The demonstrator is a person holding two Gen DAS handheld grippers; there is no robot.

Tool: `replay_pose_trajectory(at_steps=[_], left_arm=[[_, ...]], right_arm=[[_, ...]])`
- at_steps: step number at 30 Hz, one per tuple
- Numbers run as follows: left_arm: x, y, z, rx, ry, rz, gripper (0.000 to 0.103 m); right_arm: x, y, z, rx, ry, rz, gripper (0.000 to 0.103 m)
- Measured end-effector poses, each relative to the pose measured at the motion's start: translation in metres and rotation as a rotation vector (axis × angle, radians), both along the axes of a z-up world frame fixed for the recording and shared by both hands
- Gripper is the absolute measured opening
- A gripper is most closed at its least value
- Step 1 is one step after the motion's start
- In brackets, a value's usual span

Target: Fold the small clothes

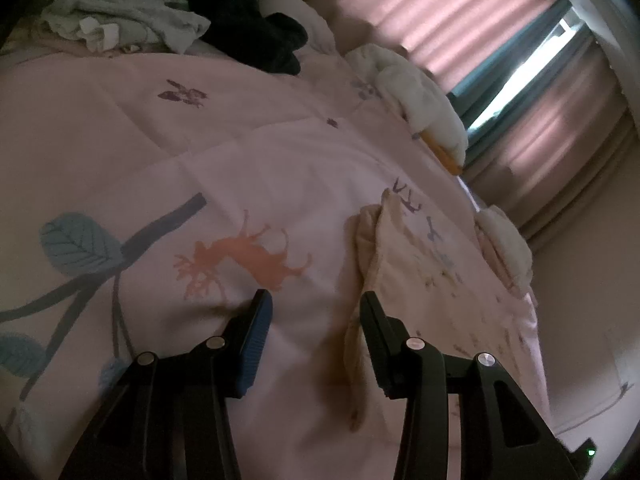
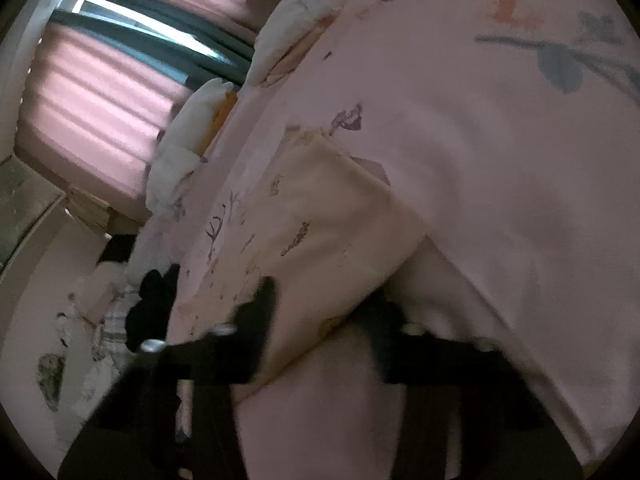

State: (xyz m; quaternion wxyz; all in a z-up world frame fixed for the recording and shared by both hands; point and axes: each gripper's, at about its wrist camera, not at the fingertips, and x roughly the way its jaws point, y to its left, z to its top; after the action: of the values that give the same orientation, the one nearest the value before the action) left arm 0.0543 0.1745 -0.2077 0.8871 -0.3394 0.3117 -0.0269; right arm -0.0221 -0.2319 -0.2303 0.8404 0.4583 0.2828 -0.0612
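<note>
A small cream garment (image 1: 400,248) with faint prints lies folded on the pink duvet (image 1: 240,152), right of an orange deer print. My left gripper (image 1: 316,312) hovers low over the duvet and is open. Its right finger (image 1: 374,320) overlaps the garment's near edge, and only bedding shows in the gap. The right wrist view is blurred. There the same cream garment (image 2: 320,216) runs down between the two dark fingers of my right gripper (image 2: 320,312). The fingers stand apart with a corner of cloth in the gap; I cannot see the pads pressing on it.
A dark garment (image 1: 248,28) and a heap of pale clothes (image 1: 120,20) lie at the far end of the bed. Two white folded piles (image 1: 424,96) (image 1: 506,244) sit along the bed's right edge, by the pink curtains (image 1: 460,12). The piles (image 2: 180,140) also show in the right view.
</note>
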Motion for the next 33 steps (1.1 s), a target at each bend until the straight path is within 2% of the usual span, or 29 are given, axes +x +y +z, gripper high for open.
replay_pose_trajectory(at_steps=[1, 3, 7, 9, 14, 19, 33], left_arm=[[0.000, 0.000, 0.000, 0.003, 0.000, -0.003, 0.044], [-0.001, -0.001, 0.001, 0.009, -0.001, -0.005, 0.044], [-0.002, -0.002, 0.001, 0.019, -0.003, -0.008, 0.044], [-0.003, -0.002, 0.002, 0.020, -0.002, -0.008, 0.044], [-0.002, -0.002, 0.001, 0.017, -0.002, -0.008, 0.044], [-0.004, -0.005, 0.002, 0.011, -0.001, -0.013, 0.044], [-0.003, -0.009, 0.003, 0.028, 0.001, -0.020, 0.044]], right_arm=[[0.003, 0.000, -0.003, -0.026, 0.018, -0.014, 0.000], [0.006, 0.002, -0.006, -0.075, 0.029, -0.015, 0.000], [0.010, 0.019, 0.004, -0.253, 0.073, -0.022, 0.000], [0.008, 0.020, 0.004, -0.286, 0.073, -0.023, 0.000], [0.006, 0.008, 0.000, -0.252, 0.056, -0.015, 0.000], [0.009, 0.019, 0.002, -0.323, 0.069, -0.017, 0.000], [0.009, 0.016, 0.000, -0.328, 0.053, -0.013, 0.000]])
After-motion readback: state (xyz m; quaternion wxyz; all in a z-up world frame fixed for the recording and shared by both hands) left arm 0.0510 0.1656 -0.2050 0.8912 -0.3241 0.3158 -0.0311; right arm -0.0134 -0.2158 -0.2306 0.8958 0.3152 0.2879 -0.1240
